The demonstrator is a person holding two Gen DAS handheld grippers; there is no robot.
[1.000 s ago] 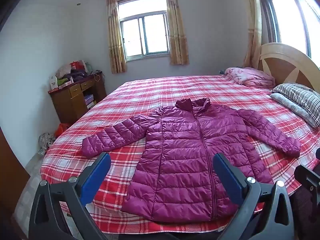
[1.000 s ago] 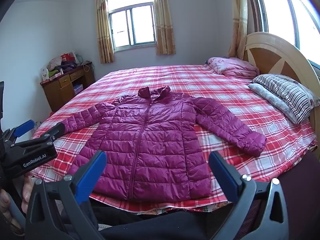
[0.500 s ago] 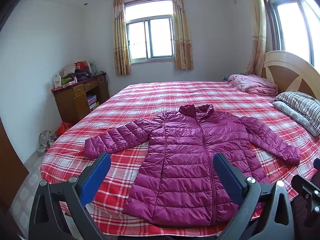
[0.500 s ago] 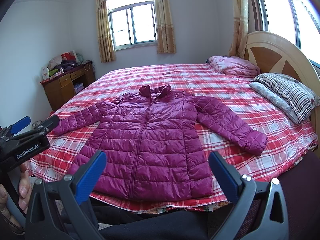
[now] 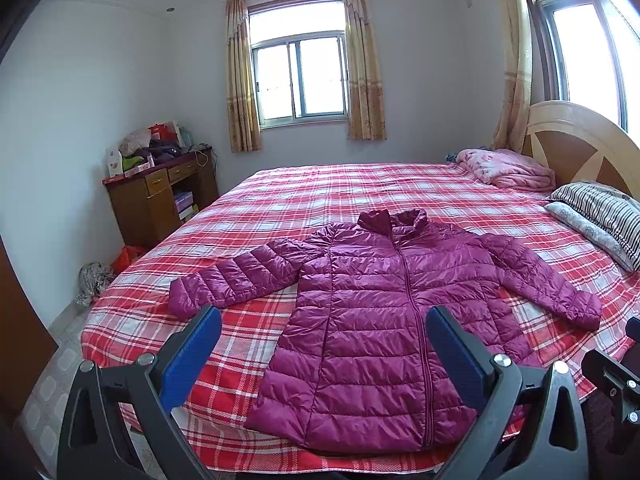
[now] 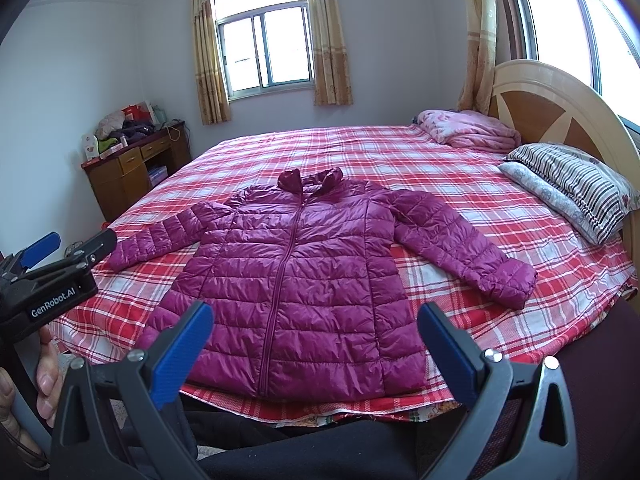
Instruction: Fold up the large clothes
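- The magenta puffer jacket (image 5: 384, 320) lies flat and zipped on the plaid bed (image 5: 320, 188), near the front edge, with both sleeves spread out to the sides.
- The left claw (image 5: 324, 356) hangs above the bed's edge, fingers wide apart, gripping nothing.
- The right claw (image 6: 316, 348) is likewise spread wide and empty, short of the jacket's hem.
- Striped pillows (image 6: 576, 188) rest by the headboard (image 6: 560, 100).

White walls (image 5: 100, 92) enclose a daylit bedroom. A curtained window (image 5: 300, 76) sits at twelve o'clock, a second window (image 5: 584, 56) at two. The bed (image 5: 340, 188), under a red plaid sheet, fills the centre, its wooden headboard (image 5: 576, 148) at three. A cluttered wooden desk (image 5: 156, 196) stands at ten, above a tiled floor (image 5: 52, 376).
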